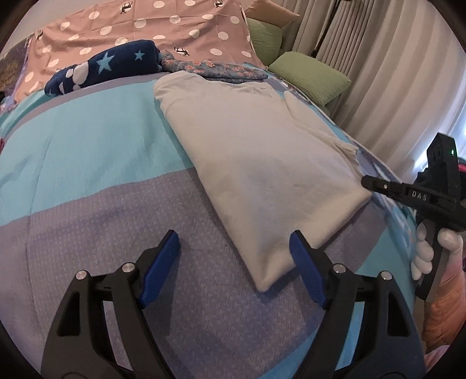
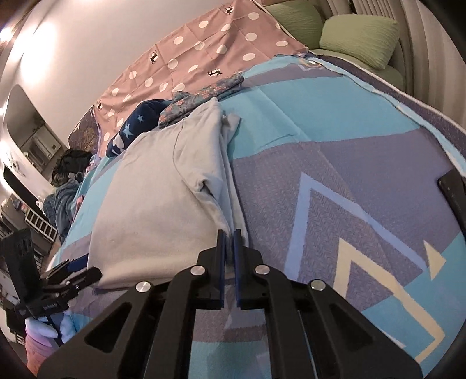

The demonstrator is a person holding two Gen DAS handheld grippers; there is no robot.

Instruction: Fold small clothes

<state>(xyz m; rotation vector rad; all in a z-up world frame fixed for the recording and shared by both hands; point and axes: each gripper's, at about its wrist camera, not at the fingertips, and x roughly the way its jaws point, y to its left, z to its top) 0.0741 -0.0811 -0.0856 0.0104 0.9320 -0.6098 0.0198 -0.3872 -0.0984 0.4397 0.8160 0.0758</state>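
Observation:
A white garment [image 1: 256, 163] lies folded into a long flat shape on the striped blue and purple bedspread [image 1: 87, 131]. Its near corner points toward me, in the gap of my left gripper [image 1: 234, 239]. That gripper is open wide, its blue pads [image 1: 163, 262] low over the bedspread and apart from the cloth. In the right wrist view the garment [image 2: 163, 189] runs away to the upper left. My right gripper [image 2: 229, 233] is shut on its near right edge, with a thin fold of white cloth pinched between the pads. From the left wrist view, the right gripper [image 1: 365, 181] meets that edge.
A dark blue star-print cloth [image 1: 107, 67] and a floral cloth [image 1: 221, 70] lie beyond the garment. Behind them are a pink dotted sheet [image 1: 145, 26] and green cushions [image 1: 308, 73]. Curtains [image 1: 378, 73] hang on the right. More clothes [image 2: 64, 192] are piled at the bed's far left edge.

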